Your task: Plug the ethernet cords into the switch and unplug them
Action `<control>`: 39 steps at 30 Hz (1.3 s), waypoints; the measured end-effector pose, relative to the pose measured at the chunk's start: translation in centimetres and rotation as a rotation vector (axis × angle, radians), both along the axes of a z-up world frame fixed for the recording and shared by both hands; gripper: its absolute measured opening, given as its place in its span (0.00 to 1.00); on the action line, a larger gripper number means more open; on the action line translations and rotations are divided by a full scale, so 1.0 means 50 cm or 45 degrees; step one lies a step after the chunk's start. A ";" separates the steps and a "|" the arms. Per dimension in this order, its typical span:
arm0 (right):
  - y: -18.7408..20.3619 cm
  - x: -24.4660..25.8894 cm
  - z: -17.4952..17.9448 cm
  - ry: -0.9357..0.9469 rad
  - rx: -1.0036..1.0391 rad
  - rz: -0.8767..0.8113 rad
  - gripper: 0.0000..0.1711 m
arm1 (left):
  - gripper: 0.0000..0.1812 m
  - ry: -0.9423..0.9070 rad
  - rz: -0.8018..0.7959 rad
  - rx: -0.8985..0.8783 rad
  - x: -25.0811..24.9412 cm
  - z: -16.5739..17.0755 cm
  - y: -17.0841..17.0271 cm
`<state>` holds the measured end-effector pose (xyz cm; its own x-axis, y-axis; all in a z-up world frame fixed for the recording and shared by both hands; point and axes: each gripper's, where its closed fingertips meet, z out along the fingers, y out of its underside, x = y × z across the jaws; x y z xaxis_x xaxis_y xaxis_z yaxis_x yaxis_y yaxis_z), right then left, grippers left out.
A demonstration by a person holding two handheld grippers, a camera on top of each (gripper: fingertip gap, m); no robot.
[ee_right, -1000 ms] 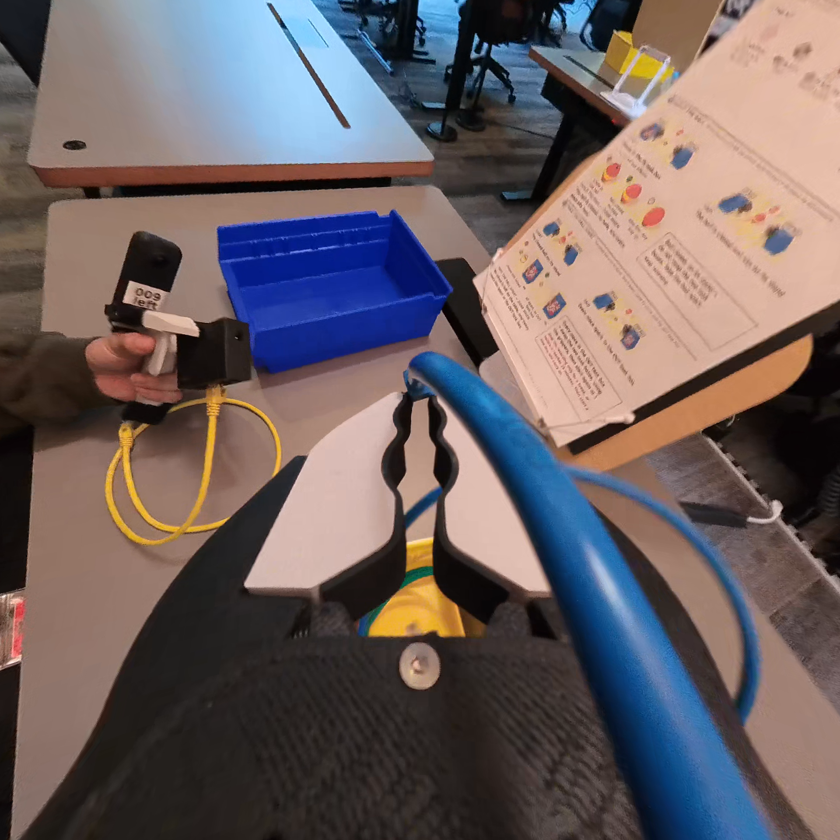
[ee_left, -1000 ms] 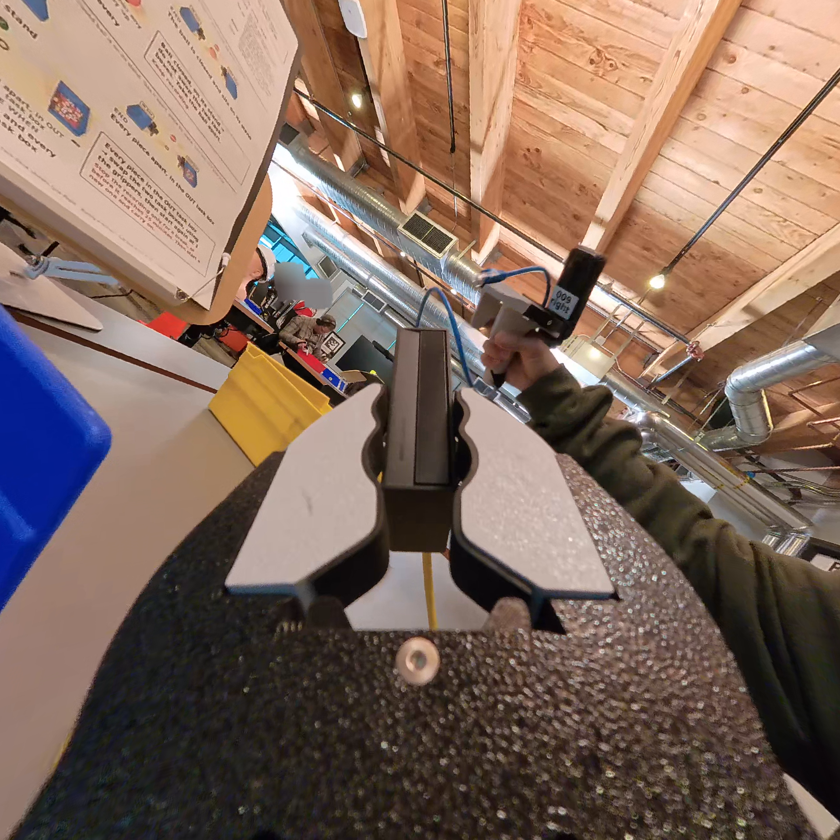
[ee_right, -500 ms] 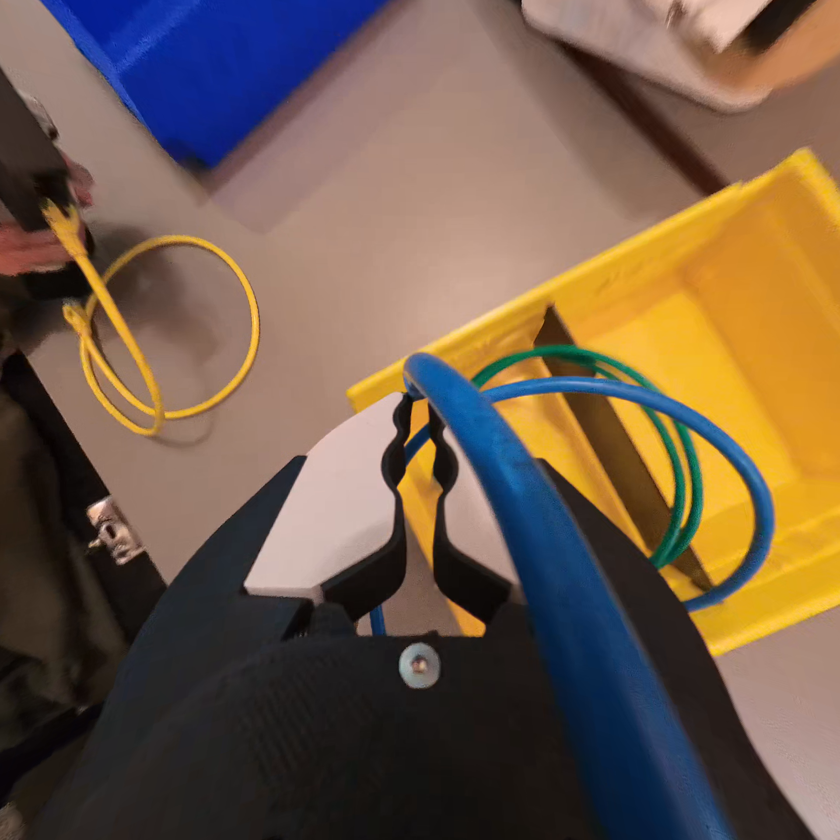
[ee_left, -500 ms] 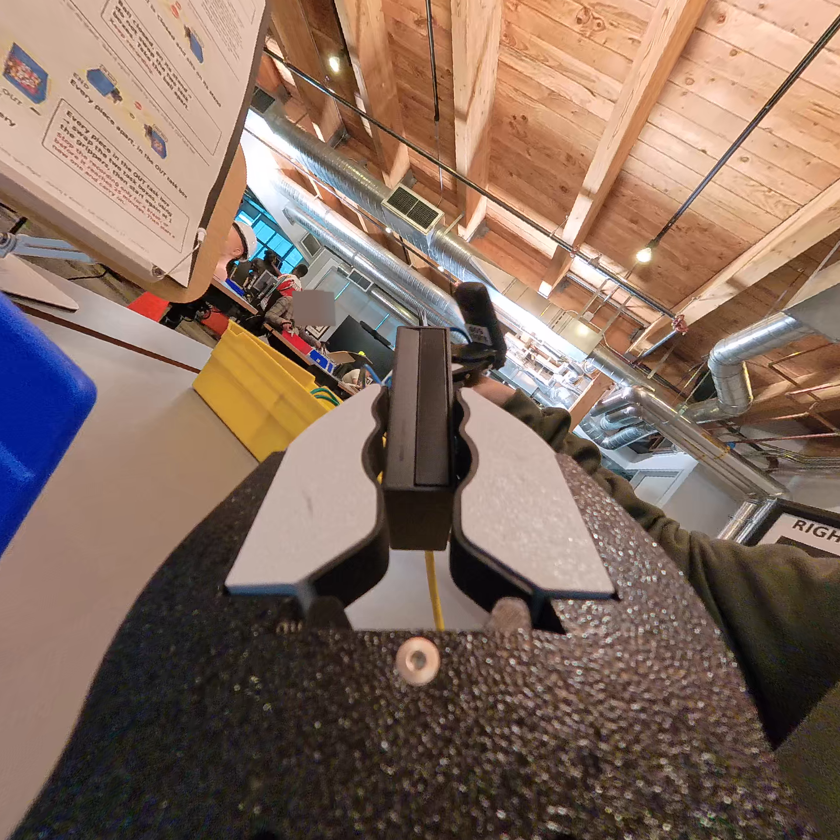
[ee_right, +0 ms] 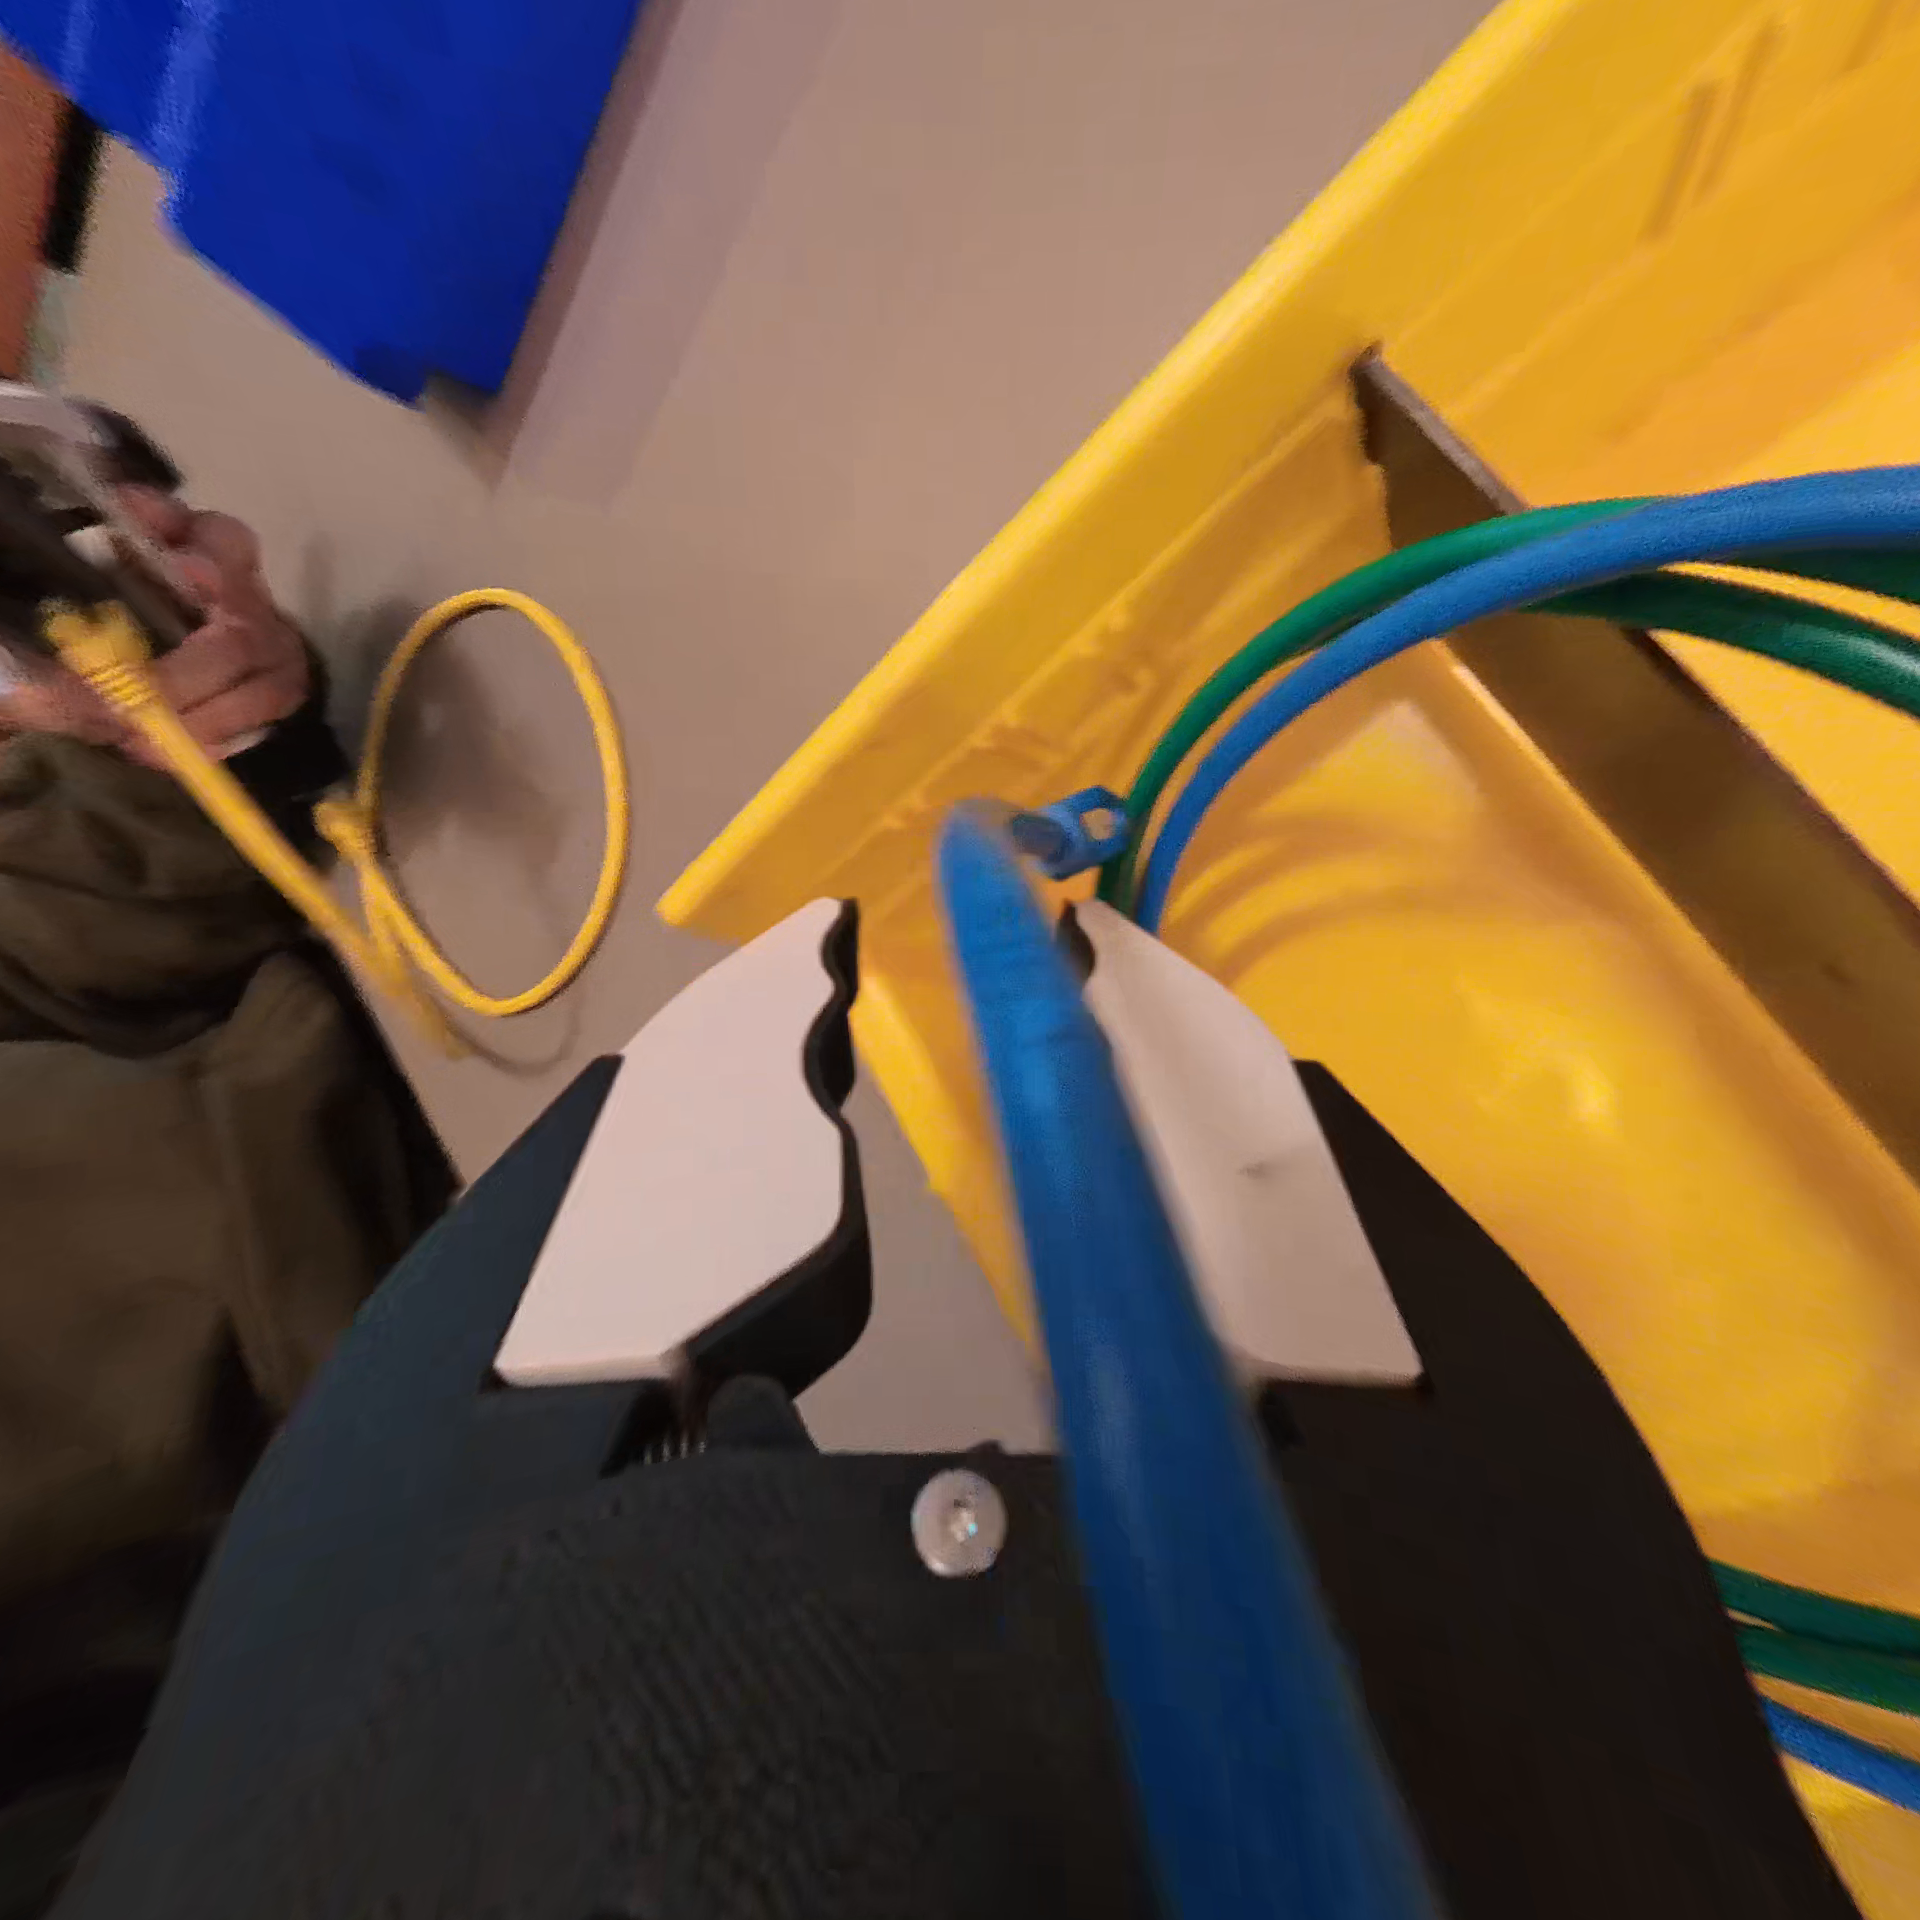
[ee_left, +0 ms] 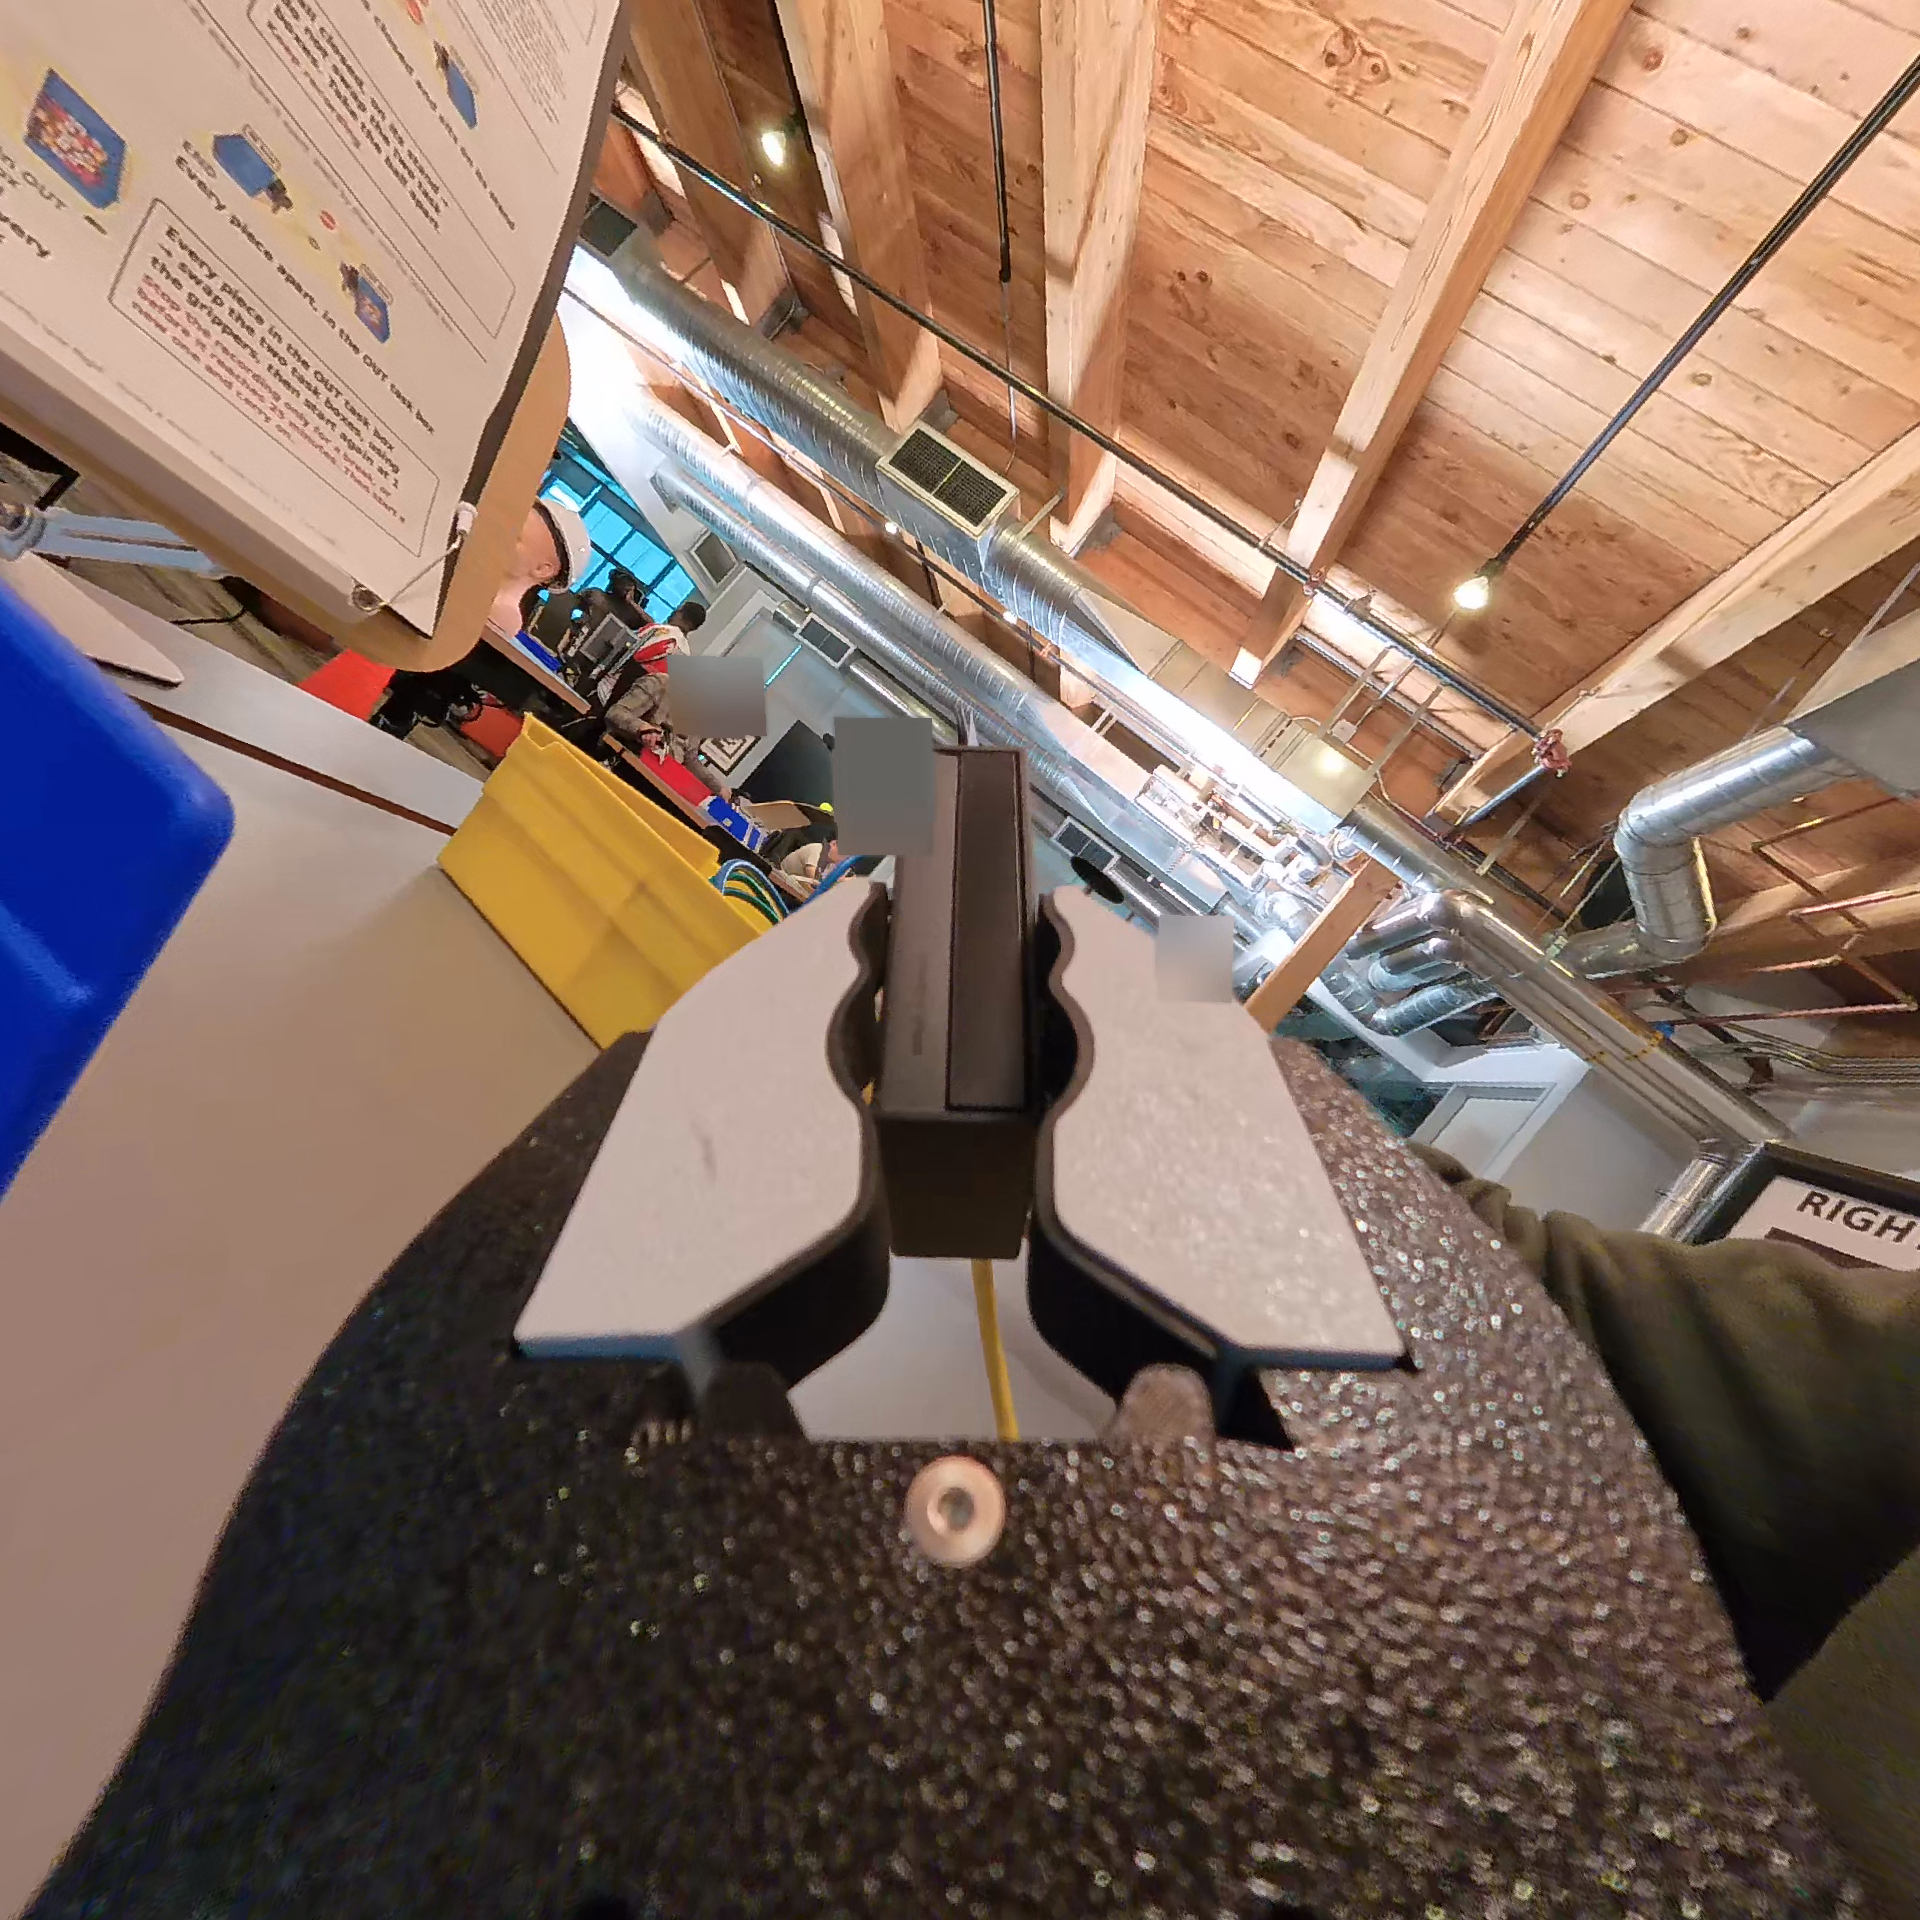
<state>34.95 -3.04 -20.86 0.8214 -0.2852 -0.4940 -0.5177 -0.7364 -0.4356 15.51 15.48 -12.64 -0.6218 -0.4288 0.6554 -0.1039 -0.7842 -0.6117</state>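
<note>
The switch (ee_left: 961, 977), a slim black box, stands upright, clamped between the two fingers of the left hand-held gripper (ee_left: 956, 1023), raised over the grey surface (ee_left: 260, 1091). A yellow cord (ee_left: 992, 1351) hangs down from under the switch. Beyond the switch to its left sits a yellow bin (ee_left: 592, 883), and farther left of the switch a blue bin (ee_left: 83, 852). A printed instruction sheet (ee_left: 260, 208) leans in above the blue bin. An olive sleeve (ee_left: 1714, 1403) comes in on the switch's right.

In the right wrist view, the right hand-held gripper (ee_right: 961, 935) is released, its jaws standing apart over the yellow bin's (ee_right: 1091, 644) near wall. A blue cord (ee_right: 1060, 1143) runs along the inner side of its right finger and loops into the bin, its plug (ee_right: 1070, 836) just past the fingertips; whether cord and finger touch cannot be told. A green cord (ee_right: 1351, 582) lies in the same bin. Left of the bin, the yellow cord (ee_right: 582, 790) loops on the surface (ee_right: 831, 364) and rises toward the blurred left hand (ee_right: 208, 644).
</note>
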 end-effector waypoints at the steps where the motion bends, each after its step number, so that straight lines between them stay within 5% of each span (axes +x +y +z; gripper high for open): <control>1: -0.004 -0.010 0.014 0.023 0.030 0.035 0.29 | 0.14 0.003 0.005 0.000 0.000 -0.001 0.002; 6: -0.085 -0.014 0.033 -0.073 -0.210 0.083 0.42 | 0.14 0.005 0.006 -0.012 0.000 -0.003 0.006; 9: -0.116 -0.037 0.052 0.010 -0.281 0.097 0.41 | 0.14 0.006 0.004 -0.004 0.001 -0.004 0.002; 12: -0.122 -0.013 0.080 -0.202 -0.228 0.076 0.41 | 0.14 0.002 0.004 0.001 0.000 -0.001 -0.001; 16: -0.047 -0.067 0.158 -0.374 0.178 -0.002 0.45 | 0.14 0.000 0.028 0.007 -0.002 0.005 0.002; 20: 0.047 -0.246 0.195 -0.416 0.602 -0.010 0.45 | 0.14 0.077 0.113 0.023 0.006 0.000 0.012; 25: 0.163 -0.437 0.188 -0.099 1.066 -0.300 0.19 | 0.15 0.247 0.315 -0.095 0.013 -0.019 0.052; 30: 0.267 -0.464 0.090 0.234 1.115 -0.537 0.17 | 0.15 0.276 0.366 -0.336 -0.004 -0.011 0.070; 39: 0.317 -0.411 0.137 0.411 1.378 -0.722 0.19 | 0.15 0.199 0.332 -0.296 -0.041 0.033 0.026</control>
